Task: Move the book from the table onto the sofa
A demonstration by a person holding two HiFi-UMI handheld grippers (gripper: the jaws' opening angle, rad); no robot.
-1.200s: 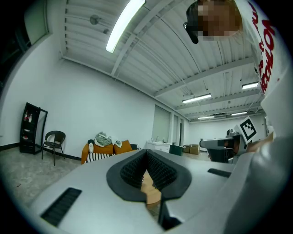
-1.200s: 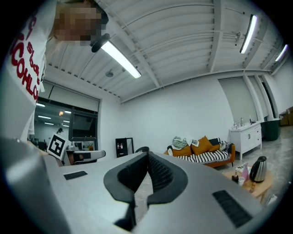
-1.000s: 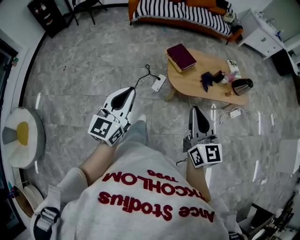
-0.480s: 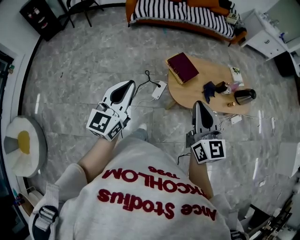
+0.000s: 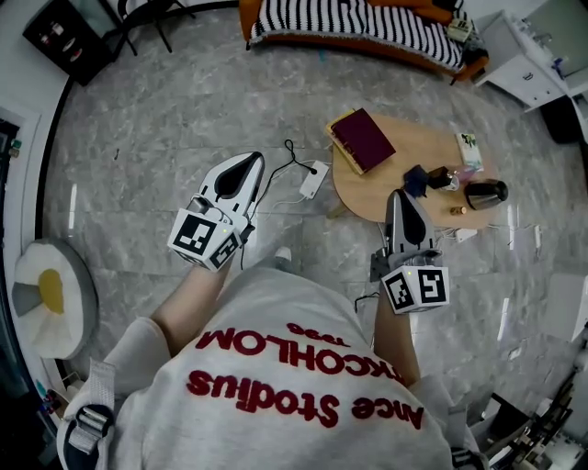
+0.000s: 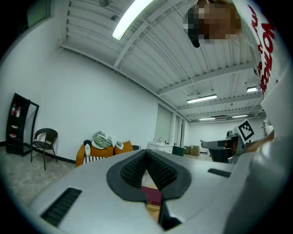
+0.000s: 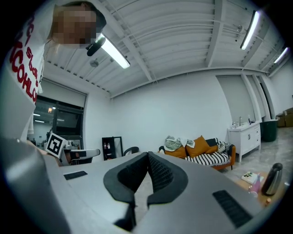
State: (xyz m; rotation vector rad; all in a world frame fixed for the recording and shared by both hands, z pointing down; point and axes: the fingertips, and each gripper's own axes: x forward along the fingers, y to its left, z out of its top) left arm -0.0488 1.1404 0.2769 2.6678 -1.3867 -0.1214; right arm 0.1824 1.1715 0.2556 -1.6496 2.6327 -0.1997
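Noting book [image 5: 364, 139] untouched on the surface [image 5: 358, 189], sofa [image 5: 367, 23] beyond, left tongs [image 5: 249, 162] and right tongs [image 5: 397, 195] both closed together, empty, near it; grasp and carry not yet begun.

The person wears a pale grey sweatshirt [image 5: 276, 307] with red lettering across it, and a grey strap [image 5: 87, 427] with a dark buckle lies over one shoulder. The left gripper [image 5: 250, 161] and the right gripper [image 5: 395, 197] share one build: pale grey shells with a black tapered inset on top, each ending in a white cube [image 5: 204, 240] of black square markers. Ribbed black pads [image 6: 132, 170] line the jaws.
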